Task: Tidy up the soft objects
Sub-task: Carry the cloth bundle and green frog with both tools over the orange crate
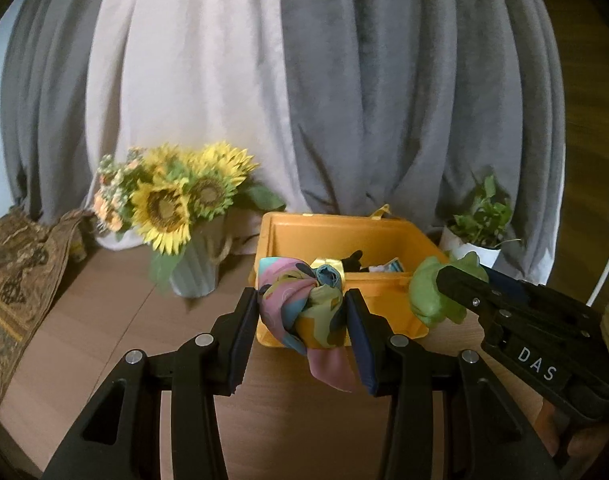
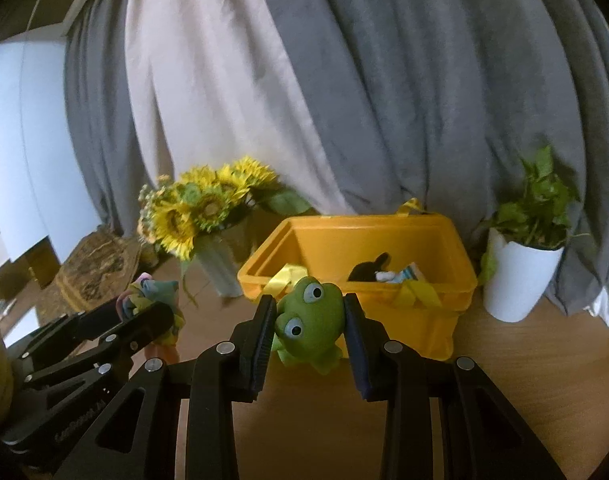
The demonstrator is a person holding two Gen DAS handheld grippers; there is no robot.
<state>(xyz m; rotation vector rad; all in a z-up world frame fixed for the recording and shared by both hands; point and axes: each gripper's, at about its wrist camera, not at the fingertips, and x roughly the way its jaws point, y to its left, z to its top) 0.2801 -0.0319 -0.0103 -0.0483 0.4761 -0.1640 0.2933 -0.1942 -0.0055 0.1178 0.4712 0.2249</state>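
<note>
My left gripper (image 1: 302,312) is shut on a bunched pastel scarf (image 1: 304,308), held just in front of the near rim of a yellow bin (image 1: 384,226). My right gripper (image 2: 308,318) is shut on a green frog plush (image 2: 310,320), held before the same bin (image 2: 368,228). In the left wrist view the right gripper (image 1: 448,280) shows at right with the frog (image 1: 428,296). In the right wrist view the left gripper (image 2: 156,310) shows at left with the scarf (image 2: 152,292). The bin holds a black soft item (image 2: 368,270) and a blue-white item (image 2: 408,272).
A vase of sunflowers (image 1: 176,208) stands left of the bin on the wooden table (image 1: 104,320). A white pot with a green plant (image 2: 520,268) stands right of the bin. A patterned cloth (image 1: 16,276) lies at far left. Grey and pale curtains (image 1: 344,80) hang behind.
</note>
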